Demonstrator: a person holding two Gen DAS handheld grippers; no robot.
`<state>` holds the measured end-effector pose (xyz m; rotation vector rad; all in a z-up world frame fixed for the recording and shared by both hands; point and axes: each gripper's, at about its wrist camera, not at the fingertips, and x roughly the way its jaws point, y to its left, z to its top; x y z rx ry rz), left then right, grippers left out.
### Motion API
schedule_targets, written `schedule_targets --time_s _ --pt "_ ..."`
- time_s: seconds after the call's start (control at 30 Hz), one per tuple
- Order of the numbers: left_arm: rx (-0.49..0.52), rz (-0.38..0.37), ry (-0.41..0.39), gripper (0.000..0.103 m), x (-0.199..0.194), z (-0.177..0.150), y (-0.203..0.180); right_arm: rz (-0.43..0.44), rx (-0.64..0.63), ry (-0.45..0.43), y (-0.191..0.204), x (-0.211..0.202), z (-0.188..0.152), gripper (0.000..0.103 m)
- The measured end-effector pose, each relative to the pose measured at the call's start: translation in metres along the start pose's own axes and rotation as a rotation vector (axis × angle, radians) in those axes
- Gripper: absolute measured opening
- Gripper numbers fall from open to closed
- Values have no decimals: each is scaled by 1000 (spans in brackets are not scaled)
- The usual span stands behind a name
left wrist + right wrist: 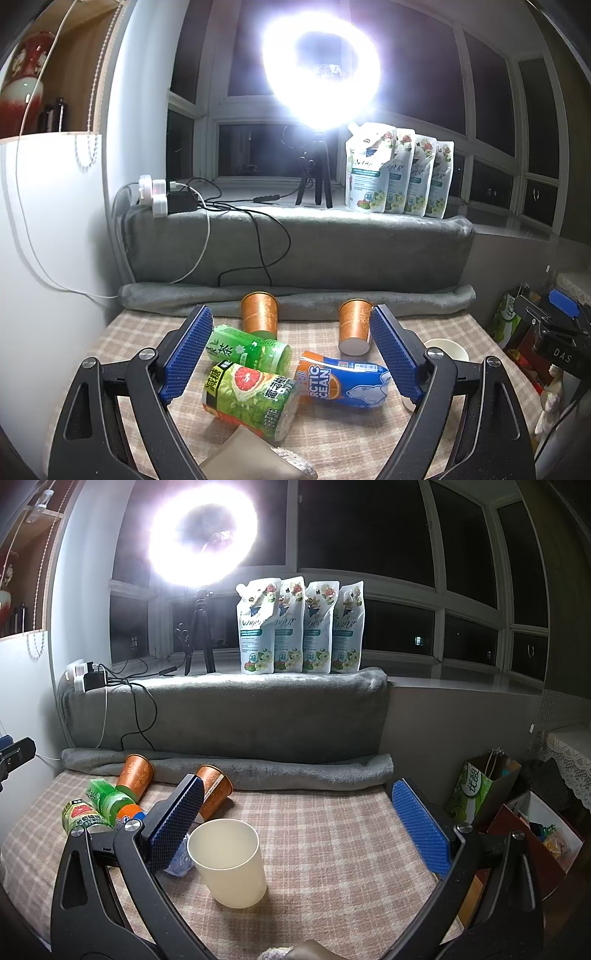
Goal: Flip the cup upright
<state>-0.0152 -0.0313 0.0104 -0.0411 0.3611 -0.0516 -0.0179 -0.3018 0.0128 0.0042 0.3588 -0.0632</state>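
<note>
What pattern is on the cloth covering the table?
A beige and tan plaid check on the tablecloth, clearest in the right wrist view.

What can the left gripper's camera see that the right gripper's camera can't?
Only the left wrist view shows the left gripper, open above the lying cans, and the polar bear on the blue can. Only the right wrist view shows the whole cream cup standing mouth up between the open right gripper, plus the green paper bag. Both show two orange cups and four detergent pouches.
</note>
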Motion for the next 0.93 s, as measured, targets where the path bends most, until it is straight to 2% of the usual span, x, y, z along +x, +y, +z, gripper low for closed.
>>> schedule_targets --time_s 0.93 --pt "3 0 3 87 2 0 -1 1 -1 2 -1 1 0 103"
